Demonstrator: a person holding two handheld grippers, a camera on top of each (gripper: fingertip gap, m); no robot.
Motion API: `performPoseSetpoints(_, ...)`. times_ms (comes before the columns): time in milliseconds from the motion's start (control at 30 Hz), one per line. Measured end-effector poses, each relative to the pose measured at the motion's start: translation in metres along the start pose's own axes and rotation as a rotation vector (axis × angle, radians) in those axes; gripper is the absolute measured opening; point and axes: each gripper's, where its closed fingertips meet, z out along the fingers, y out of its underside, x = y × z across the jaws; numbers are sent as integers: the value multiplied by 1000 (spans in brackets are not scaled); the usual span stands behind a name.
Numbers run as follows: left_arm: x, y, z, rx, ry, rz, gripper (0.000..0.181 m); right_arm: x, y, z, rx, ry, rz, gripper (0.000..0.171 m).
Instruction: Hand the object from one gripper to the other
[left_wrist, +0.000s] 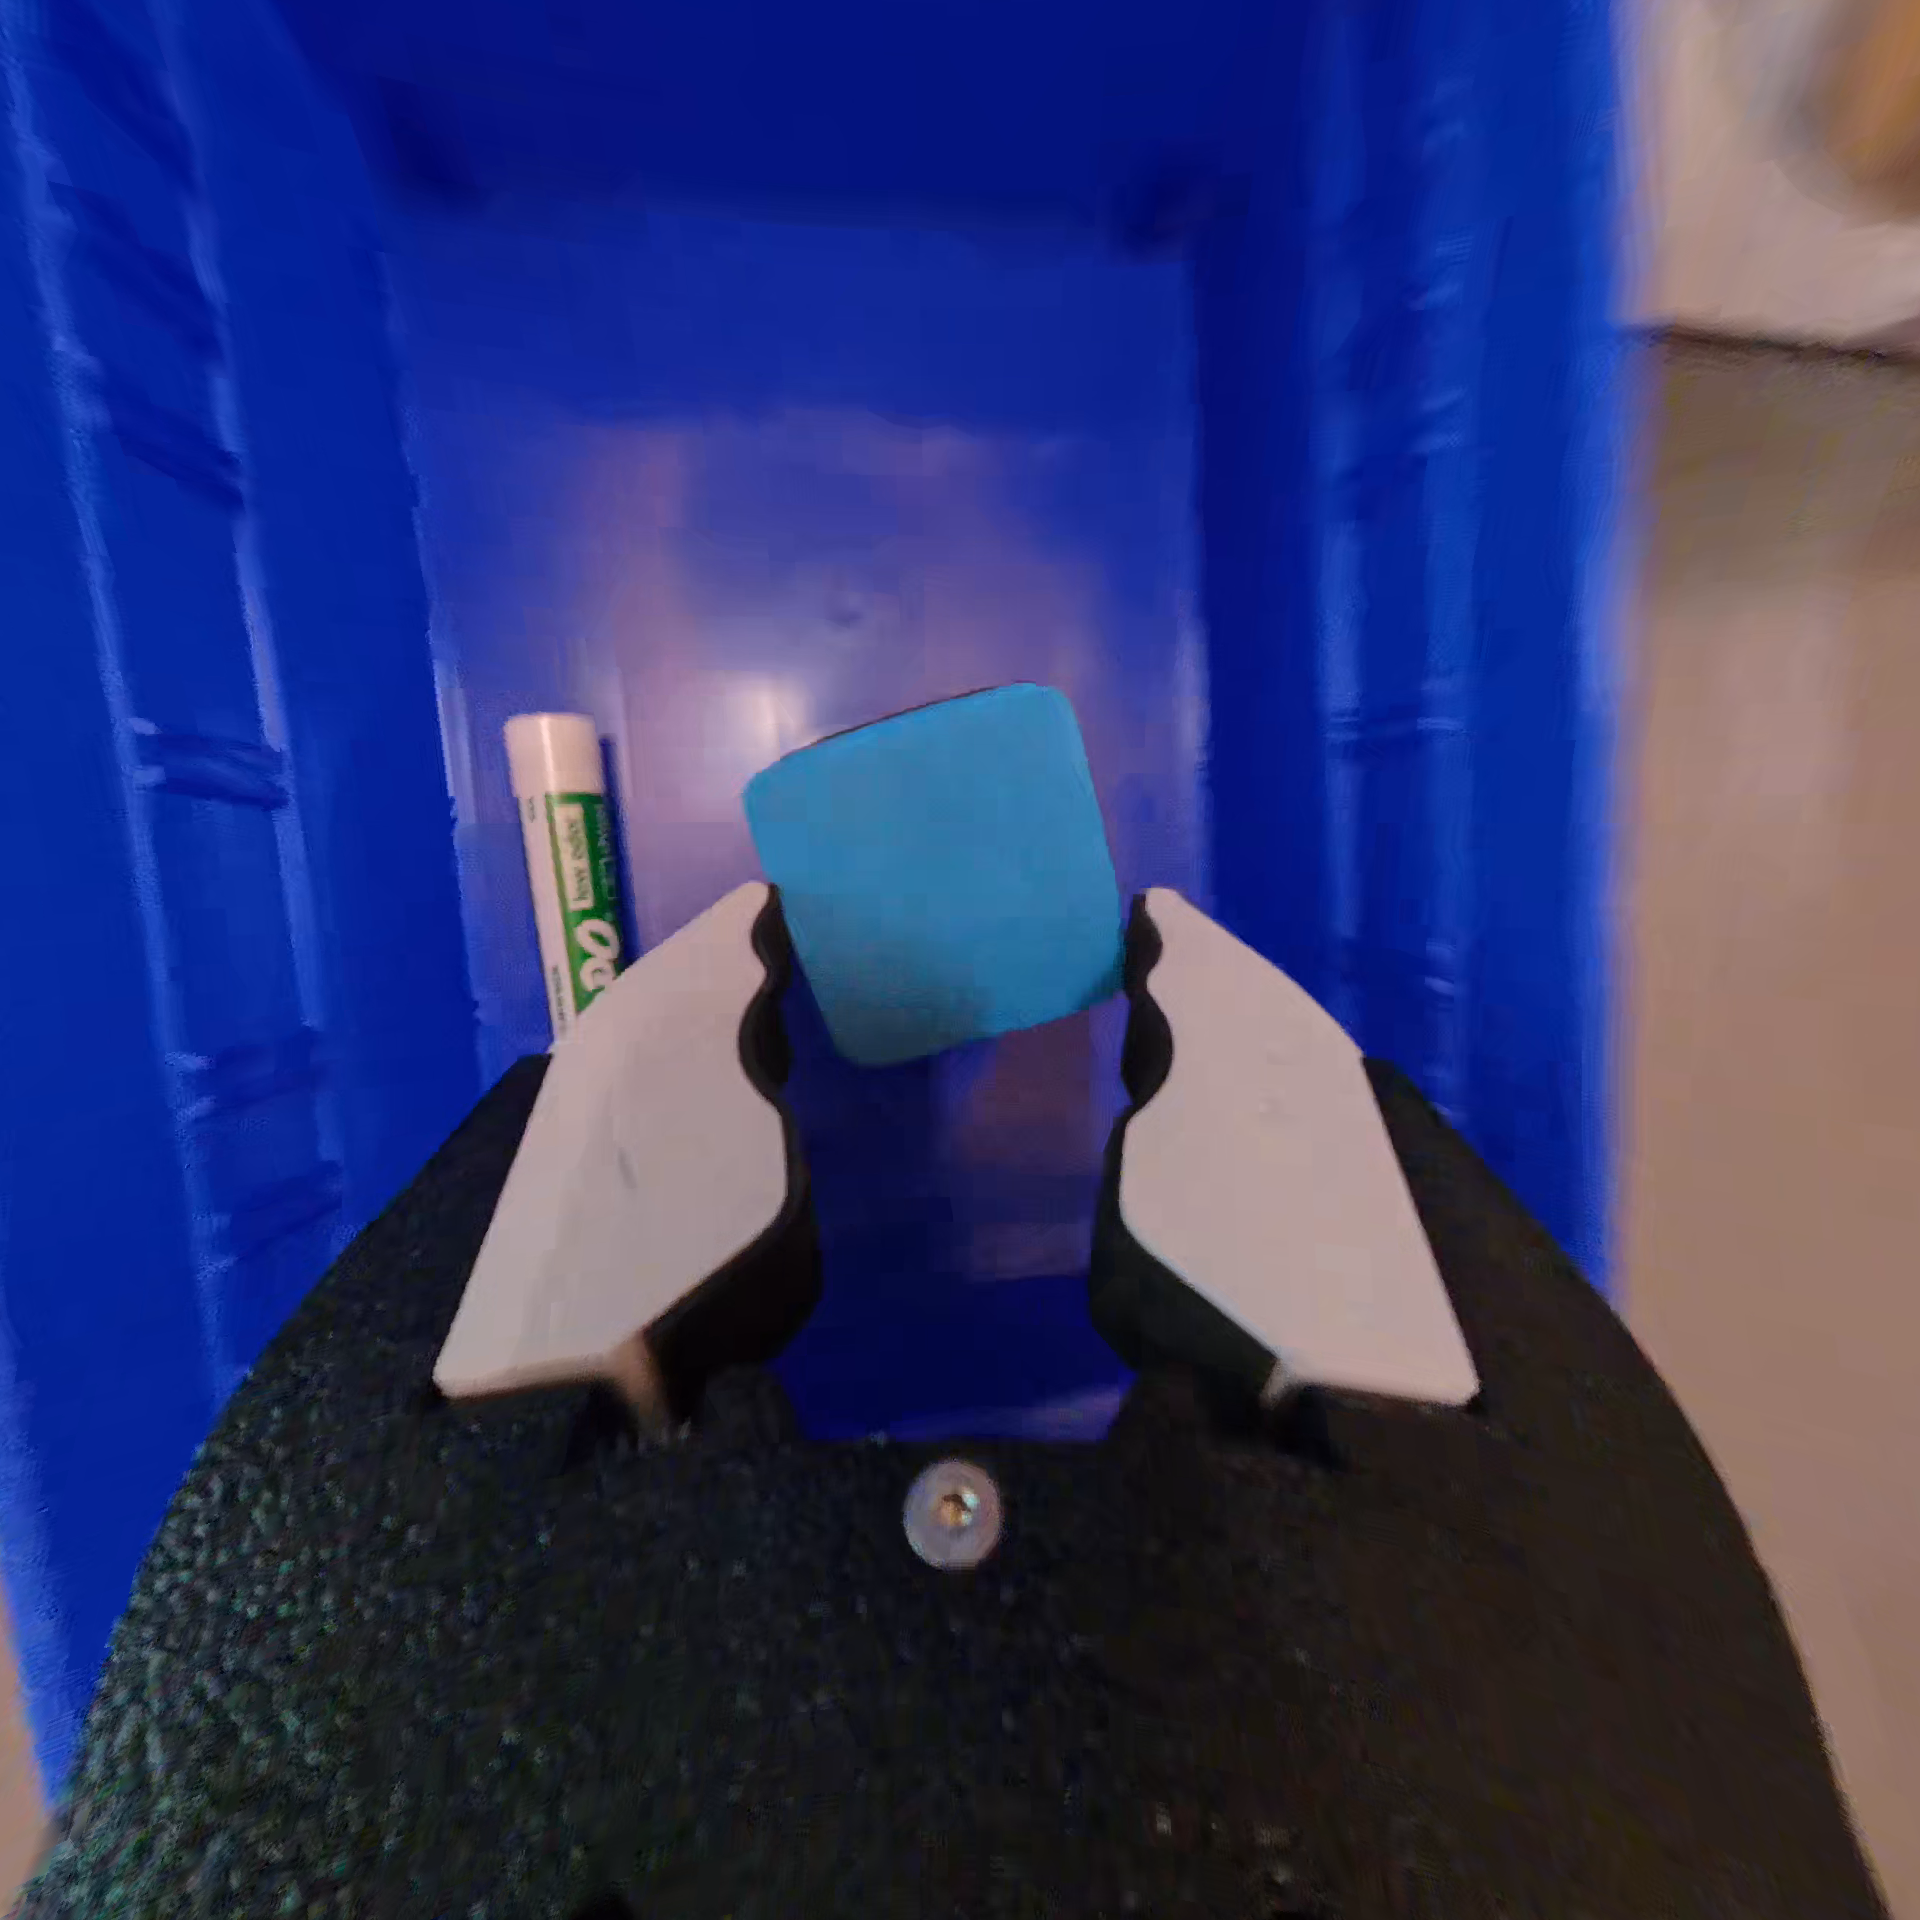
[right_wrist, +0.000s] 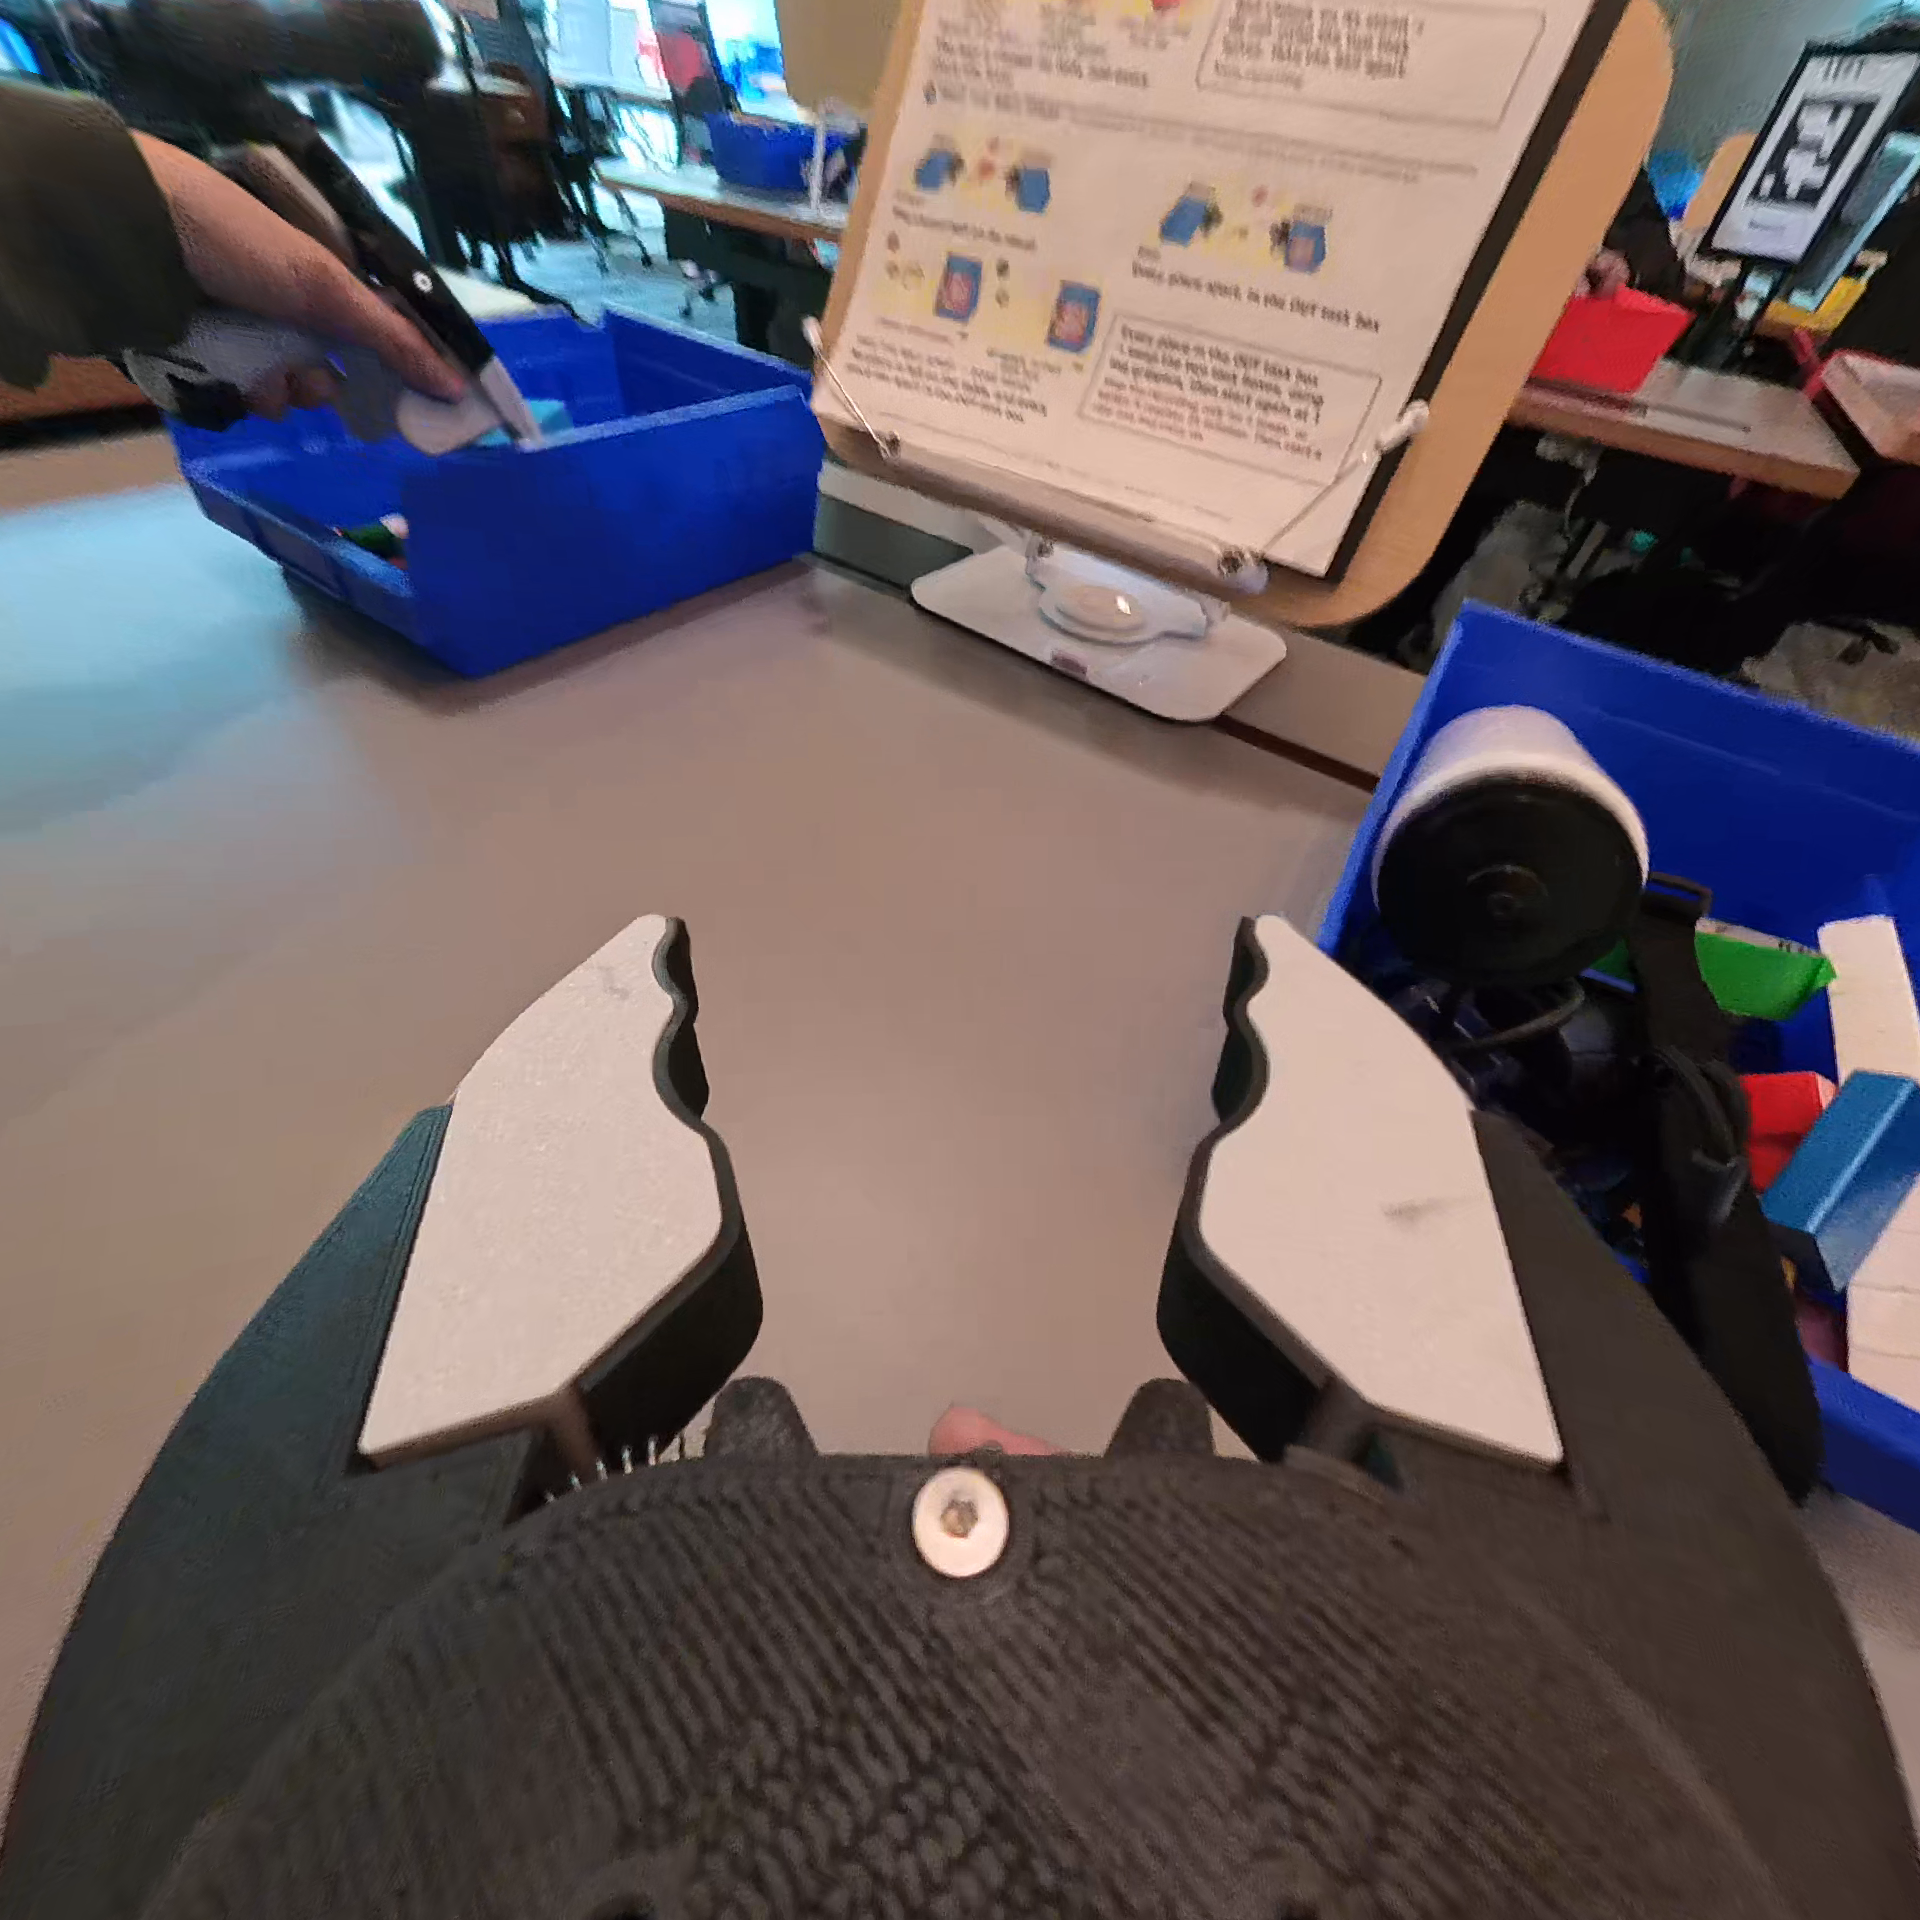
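In the left wrist view my left gripper (left_wrist: 954, 914) is shut on a light blue block (left_wrist: 935, 873), which sits tilted between the fingertips inside a blue bin (left_wrist: 1351, 520). A white and green tube (left_wrist: 569, 862) lies on the bin floor to the left. In the right wrist view a hand holds the left gripper (right_wrist: 499, 416) inside that blue bin (right_wrist: 582, 540) at the far left, with the light blue block (right_wrist: 551, 421) at its tip. My right gripper (right_wrist: 961, 997) is open and empty above the grey table (right_wrist: 727, 831), well apart from the left one.
A second blue bin (right_wrist: 1662, 707) at the right holds several items, among them a black and white roll (right_wrist: 1507, 842) and coloured blocks. A stand with an instruction sheet (right_wrist: 1195, 260) rises at the table's back edge. Other tables and bins lie beyond.
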Motion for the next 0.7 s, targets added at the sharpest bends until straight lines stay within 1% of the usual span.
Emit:
performPoseSetpoints(67, 27, -11, -40, 148, 142, 22, 61, -12, -16, -2, 78, -37, -10, 98)
performPoseSetpoints(133, 69, -11, -91, 296, 368, 41, 61, -33, -32, -4, 159, -109, -34, 101)
performPoseSetpoints(167, 95, -3, -118, 347, 509, 65, 61, -45, -39, -6, 201, -142, -55, 102)
performPoseSetpoints(233, 151, 32, -164, 380, 784, 139, 61, -68, -55, -9, 300, -177, -128, 102)
performPoseSetpoints(300, 208, 80, -195, 372, 1025, 239, 61, -95, -63, -12, 364, -215, -225, 101)
performPoseSetpoints(400, 277, 158, -208, 265, 1284, 334, 61, -134, -71, -18, 406, -253, -339, 96)
performPoseSetpoints(500, 325, 212, -215, 146, 1502, 354, 61, -162, -68, -30, 382, -305, -415, 92)
performPoseSetpoints(567, 344, 232, -219, 88, 1590, 361, 61, -167, -64, -37, 363, -302, -415, 92)
performPoseSetpoints(633, 356, 244, -216, 66, 1593, 399, 61, -170, -62, -46, 364, -312, -404, 90)
performPoseSetpoints(667, 360, 247, -214, 57, 1587, 405, 61, -172, -61, -51, 368, -318, -411, 83)
performPoseSetpoints(700, 362, 251, -214, 38, 1589, 408, 61, -174, -60, -54, 363, -331, -434, 71)
